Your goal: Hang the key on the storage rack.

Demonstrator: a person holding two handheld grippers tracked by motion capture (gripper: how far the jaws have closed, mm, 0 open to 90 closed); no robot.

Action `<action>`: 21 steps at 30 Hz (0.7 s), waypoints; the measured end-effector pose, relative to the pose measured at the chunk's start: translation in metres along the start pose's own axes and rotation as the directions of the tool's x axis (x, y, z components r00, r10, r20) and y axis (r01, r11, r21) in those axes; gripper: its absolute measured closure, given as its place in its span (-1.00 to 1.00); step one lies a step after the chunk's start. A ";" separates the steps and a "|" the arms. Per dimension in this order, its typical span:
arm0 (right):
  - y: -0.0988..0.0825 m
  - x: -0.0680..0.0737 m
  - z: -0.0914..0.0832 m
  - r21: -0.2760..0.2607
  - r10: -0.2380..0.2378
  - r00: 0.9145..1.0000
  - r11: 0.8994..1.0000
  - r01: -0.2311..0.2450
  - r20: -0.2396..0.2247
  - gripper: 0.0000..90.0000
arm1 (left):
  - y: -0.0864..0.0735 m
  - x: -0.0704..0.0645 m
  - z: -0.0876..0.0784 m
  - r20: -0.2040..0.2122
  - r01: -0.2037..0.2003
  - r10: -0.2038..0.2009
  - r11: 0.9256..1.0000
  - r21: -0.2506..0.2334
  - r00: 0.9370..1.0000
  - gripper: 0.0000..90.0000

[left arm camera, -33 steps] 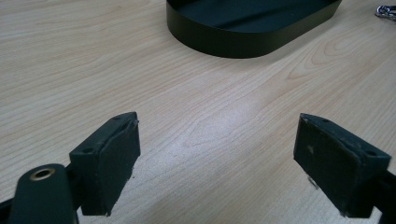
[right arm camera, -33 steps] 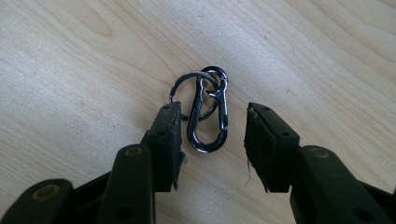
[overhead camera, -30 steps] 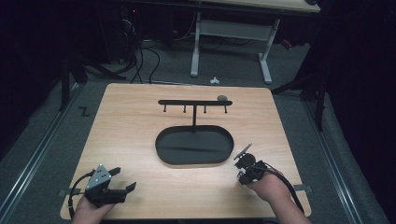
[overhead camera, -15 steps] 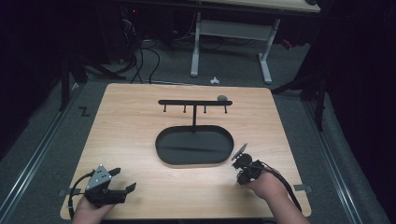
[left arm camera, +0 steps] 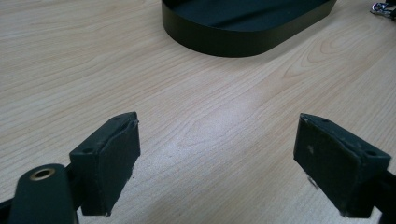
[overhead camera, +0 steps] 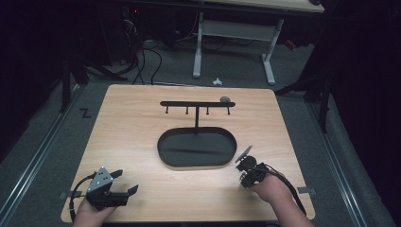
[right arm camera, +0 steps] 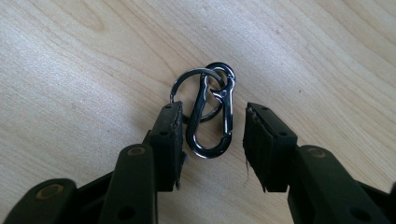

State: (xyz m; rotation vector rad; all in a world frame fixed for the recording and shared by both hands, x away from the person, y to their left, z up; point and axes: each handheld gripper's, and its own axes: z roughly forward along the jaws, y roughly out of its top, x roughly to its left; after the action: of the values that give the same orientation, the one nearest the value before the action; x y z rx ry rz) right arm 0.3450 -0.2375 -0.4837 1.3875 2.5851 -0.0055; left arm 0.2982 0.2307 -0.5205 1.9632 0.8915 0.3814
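Wooden tabletop [overhead camera: 142, 118] fills the middle of the high view, with dark floor and cables behind at the top of the frame. A metal carabiner clip [right arm camera: 212, 116] with a key ring [right arm camera: 187, 81] looped through it is seen at the centre of the right gripper view, lying flat on the wood. It is bracketed by the right gripper [right arm camera: 212, 140], whose jaws stand on either side of the clip and have just been closing a little. The left pad looks just beside or barely touching the ring; the right pad is clearly apart from the clip, so no grip is made yet. In the high view the right gripper [overhead camera: 247, 165] is found at lower right, near the right end of the black oval tray [overhead camera: 163, 151]; the clip itself is too small to be made out there.

Further out, a black hook rack [overhead camera: 197, 103] is seen rising from the tray's far edge, with four short pegs hanging from its bar, all bare. A small grey object at the bar's right end cannot be identified.

At lower left the left gripper [overhead camera: 120, 182] is held idle over bare wood; in the left gripper view the left gripper [left arm camera: 217, 163] is spread wide with nothing between its jaws.

Progress is judged early: the clip is approached but not grasped or lifted. Closing, lifting and probably hanging on a peg remain.
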 end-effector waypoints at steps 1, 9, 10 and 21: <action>0.000 -0.001 0.000 -0.002 -0.004 1.000 1.000 0.004 -0.001 0.29 | 0.000 0.000 0.000 0.000 -0.002 0.002 1.000 0.001 1.000 -0.67; -0.003 0.000 0.003 0.020 -0.023 1.000 1.000 0.023 -0.001 0.37 | 0.000 0.000 0.001 0.004 -0.007 0.007 1.000 0.005 1.000 -0.67; -0.002 0.000 0.003 0.015 -0.033 0.999 0.999 0.033 0.001 0.37 | 0.000 0.000 0.001 0.004 -0.007 0.007 1.000 0.005 1.000 -0.67; 0.001 0.001 0.003 -0.005 -0.037 0.999 0.999 0.037 -0.008 0.53 | 0.000 -0.001 0.001 0.007 -0.008 0.008 1.000 0.007 1.000 -0.67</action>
State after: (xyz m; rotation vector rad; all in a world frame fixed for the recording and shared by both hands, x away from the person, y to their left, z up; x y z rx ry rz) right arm 0.3461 -0.2368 -0.4870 1.3411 2.6150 0.0002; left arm 0.2982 0.2300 -0.5209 1.9736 0.8819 0.3762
